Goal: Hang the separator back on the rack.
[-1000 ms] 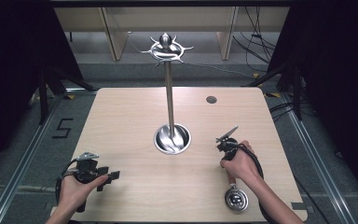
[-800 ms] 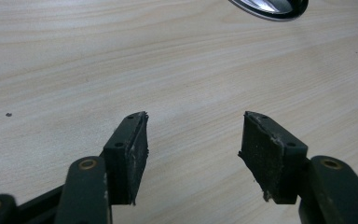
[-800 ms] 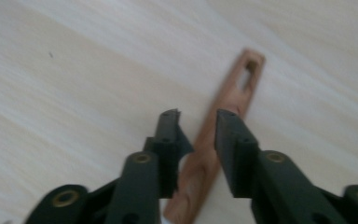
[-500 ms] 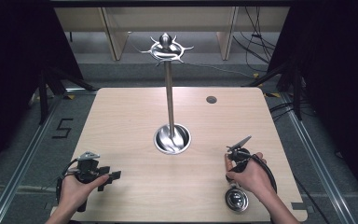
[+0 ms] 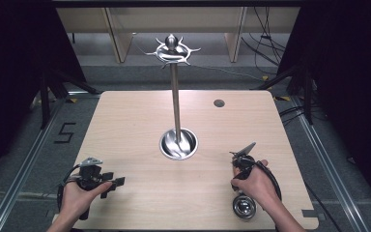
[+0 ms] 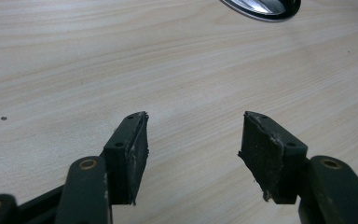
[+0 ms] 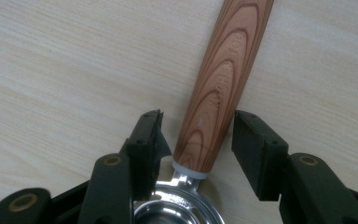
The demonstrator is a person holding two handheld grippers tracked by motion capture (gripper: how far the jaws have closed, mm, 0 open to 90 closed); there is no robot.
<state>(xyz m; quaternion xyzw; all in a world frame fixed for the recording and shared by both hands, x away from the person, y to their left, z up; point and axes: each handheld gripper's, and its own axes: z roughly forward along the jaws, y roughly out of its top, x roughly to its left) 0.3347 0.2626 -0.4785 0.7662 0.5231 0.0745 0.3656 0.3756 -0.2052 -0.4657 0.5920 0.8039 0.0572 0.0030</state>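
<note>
Right gripper view: strainer (image 7: pixel 179 205) bowl cut off.

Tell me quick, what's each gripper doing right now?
Left gripper: open, holding nothing.
Right gripper: open, jaws just opened, astride the ladle handle, not gripping it.

A large dark "5" (image 5: pixel 65 132) is marked on the grey floor to the left of the table in the high view. In the right gripper view, faint lettering (image 7: pixel 222 77) is stamped along the wooden handle (image 7: pixel 223 84) of the metal strainer; it seems to read "KITCHEN TOOL", though the letters are too faint to be sure.
</note>
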